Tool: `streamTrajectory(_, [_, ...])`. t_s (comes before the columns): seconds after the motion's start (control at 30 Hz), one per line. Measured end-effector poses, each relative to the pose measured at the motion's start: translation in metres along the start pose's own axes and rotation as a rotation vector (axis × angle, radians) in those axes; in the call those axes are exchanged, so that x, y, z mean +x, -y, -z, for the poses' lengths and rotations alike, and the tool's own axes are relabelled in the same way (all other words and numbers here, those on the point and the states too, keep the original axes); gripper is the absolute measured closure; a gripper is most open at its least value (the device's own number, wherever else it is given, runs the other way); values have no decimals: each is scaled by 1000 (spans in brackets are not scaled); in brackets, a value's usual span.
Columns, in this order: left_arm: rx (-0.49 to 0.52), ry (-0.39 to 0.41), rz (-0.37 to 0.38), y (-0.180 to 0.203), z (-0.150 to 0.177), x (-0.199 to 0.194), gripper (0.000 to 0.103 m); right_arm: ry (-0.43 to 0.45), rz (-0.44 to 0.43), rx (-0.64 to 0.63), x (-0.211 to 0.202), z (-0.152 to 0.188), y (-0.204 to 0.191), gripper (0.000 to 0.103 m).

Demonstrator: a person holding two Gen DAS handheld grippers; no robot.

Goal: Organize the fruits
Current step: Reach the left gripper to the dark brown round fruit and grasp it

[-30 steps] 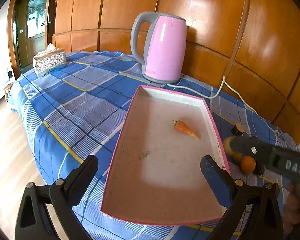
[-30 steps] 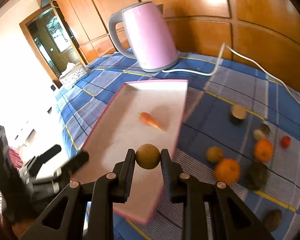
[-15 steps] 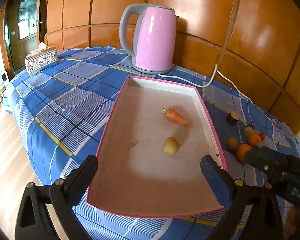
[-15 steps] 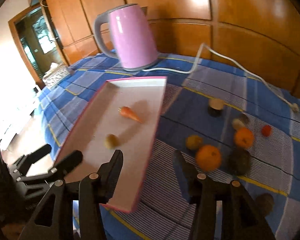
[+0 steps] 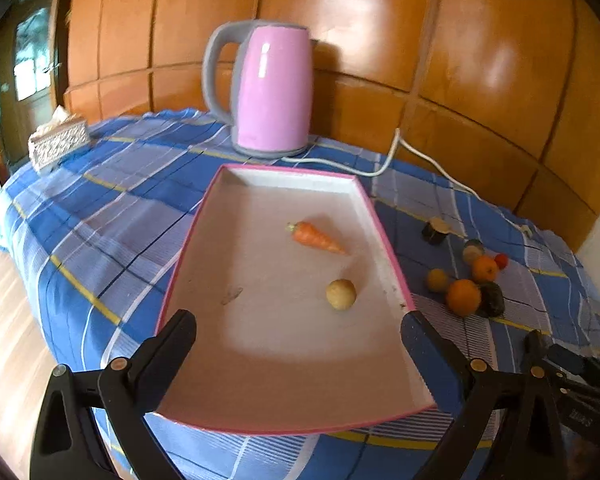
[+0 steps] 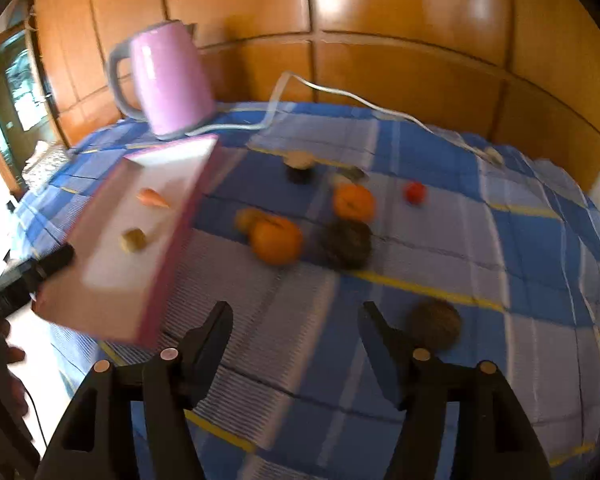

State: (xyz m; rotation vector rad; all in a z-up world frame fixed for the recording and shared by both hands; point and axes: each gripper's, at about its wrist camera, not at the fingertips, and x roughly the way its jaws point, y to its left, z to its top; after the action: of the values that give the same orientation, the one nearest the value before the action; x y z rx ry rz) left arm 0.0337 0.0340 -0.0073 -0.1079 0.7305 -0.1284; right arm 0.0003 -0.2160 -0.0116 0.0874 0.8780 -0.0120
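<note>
While right gripper [image 6: 296, 336] gapes empty, yellow fruit [image 6: 133, 239] lies left, in tray [image 6: 112, 292].

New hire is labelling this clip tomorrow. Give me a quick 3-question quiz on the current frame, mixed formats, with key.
1. True or false: the right gripper is shut on a fruit.
2. Which items lie inside the pink tray?
A. a carrot and a small yellow fruit
B. two oranges
C. a carrot and a tomato
3. Fill in: behind the tray, on the blue checked cloth, stands a pink ____.

Key
1. False. Its jaws are open and empty, over the cloth.
2. A. The large orange and the other fruits lie on the cloth, outside the tray.
3. kettle
</note>
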Motion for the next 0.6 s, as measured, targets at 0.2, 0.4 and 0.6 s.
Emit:
streamTrajectory(0.2, [31,32,48,10,2,-4,0,-25,107,110,-3,20,50,37])
streamTrajectory(0.4, [34,-16,105,15,3,-3,0,-25,163,223,-6,27,83,37])
streamTrajectory(0.6, [95,-93,161,35,5,0,0,-53,167,206,-4,37,87,37])
